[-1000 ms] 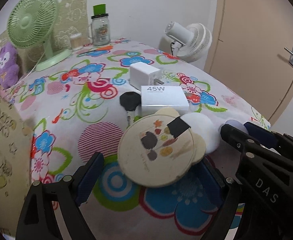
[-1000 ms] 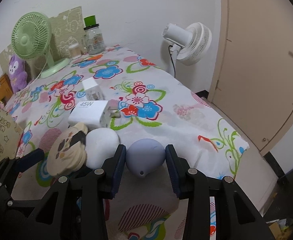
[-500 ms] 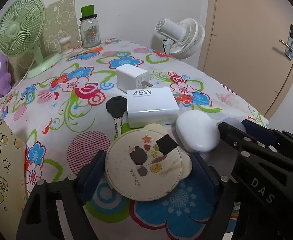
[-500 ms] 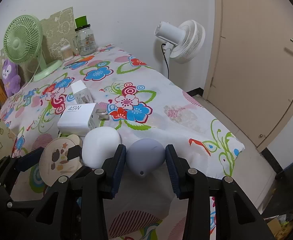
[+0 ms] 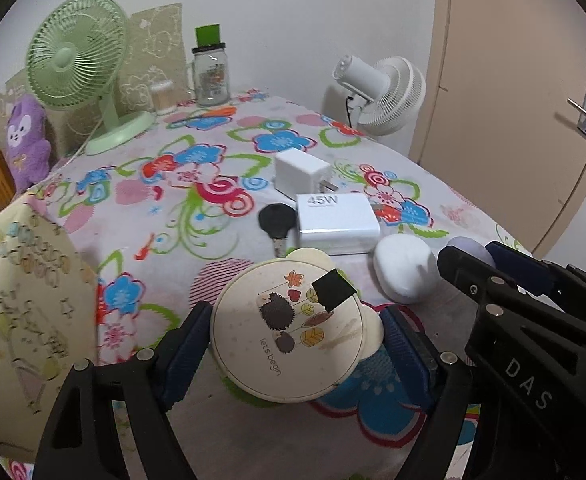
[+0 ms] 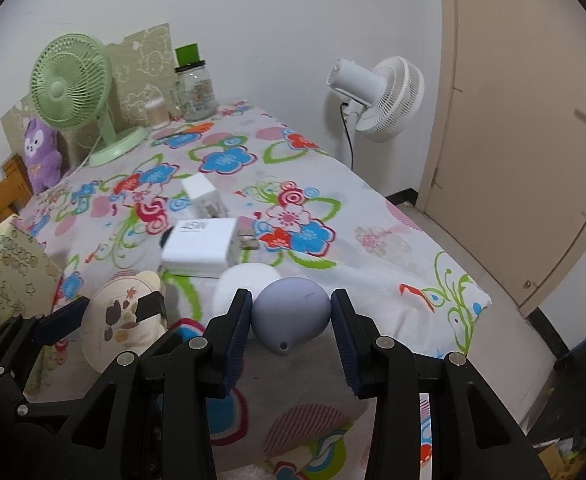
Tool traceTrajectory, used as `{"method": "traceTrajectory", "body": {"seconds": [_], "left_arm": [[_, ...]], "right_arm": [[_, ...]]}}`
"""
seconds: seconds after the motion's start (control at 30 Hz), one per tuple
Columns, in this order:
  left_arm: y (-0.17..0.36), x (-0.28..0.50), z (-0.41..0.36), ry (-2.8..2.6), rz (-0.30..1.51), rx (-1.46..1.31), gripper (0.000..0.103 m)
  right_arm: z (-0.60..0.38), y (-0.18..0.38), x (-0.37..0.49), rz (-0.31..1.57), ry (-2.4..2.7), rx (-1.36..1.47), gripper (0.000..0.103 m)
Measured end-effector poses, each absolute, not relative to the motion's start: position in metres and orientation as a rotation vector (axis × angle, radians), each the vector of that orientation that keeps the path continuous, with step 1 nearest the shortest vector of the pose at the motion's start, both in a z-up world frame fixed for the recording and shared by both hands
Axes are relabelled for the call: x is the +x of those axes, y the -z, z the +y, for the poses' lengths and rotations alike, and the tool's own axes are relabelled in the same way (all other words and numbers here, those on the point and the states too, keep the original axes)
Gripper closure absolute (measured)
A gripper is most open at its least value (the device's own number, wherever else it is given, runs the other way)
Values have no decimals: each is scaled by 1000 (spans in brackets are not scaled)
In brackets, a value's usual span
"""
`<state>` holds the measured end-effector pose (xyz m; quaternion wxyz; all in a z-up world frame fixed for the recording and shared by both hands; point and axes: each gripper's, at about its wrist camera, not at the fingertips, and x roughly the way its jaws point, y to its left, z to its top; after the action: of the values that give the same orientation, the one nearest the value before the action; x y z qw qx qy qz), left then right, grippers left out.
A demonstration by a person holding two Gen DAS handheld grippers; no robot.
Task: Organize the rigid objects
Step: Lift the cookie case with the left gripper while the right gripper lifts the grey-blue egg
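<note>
A round cream disc point(image 5: 289, 328) with a hedgehog picture and bear ears sits between the blue pads of my left gripper point(image 5: 293, 346), which press on its sides. The disc point(image 6: 121, 328) also shows at the lower left of the right wrist view. My right gripper point(image 6: 291, 320) is shut on a lavender egg-shaped object point(image 6: 291, 314), held just above the cloth near the table's front. Just behind it lies a white oval object point(image 5: 403, 274). Further back are a 45W charger point(image 5: 337, 224), a small white charger point(image 5: 301, 174) and a black key point(image 5: 277, 220).
The flowered table point(image 5: 197, 160) drops off at the right toward a door point(image 5: 513, 120). At the back stand a green fan point(image 5: 73, 64), a glass jar point(image 5: 211, 76), a purple plush point(image 5: 27, 144) and a white fan point(image 5: 381, 92). A yellow patterned box point(image 5: 21, 320) stands at the left.
My left gripper's pads have closed in from wide apart onto the disc, which now stands clear of the white oval. The right gripper keeps its hold on the lavender object.
</note>
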<state>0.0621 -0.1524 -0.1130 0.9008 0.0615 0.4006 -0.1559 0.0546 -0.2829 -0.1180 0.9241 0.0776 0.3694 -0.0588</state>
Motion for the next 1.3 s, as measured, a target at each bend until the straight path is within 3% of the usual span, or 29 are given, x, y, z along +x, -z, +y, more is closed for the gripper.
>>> {"method": "traceTrajectory", "body": {"seconds": [1.3], "left_arm": [[21, 47, -97, 228, 683, 102, 18]], "right_arm": [[-224, 21, 48, 634, 17, 102, 60]]}}
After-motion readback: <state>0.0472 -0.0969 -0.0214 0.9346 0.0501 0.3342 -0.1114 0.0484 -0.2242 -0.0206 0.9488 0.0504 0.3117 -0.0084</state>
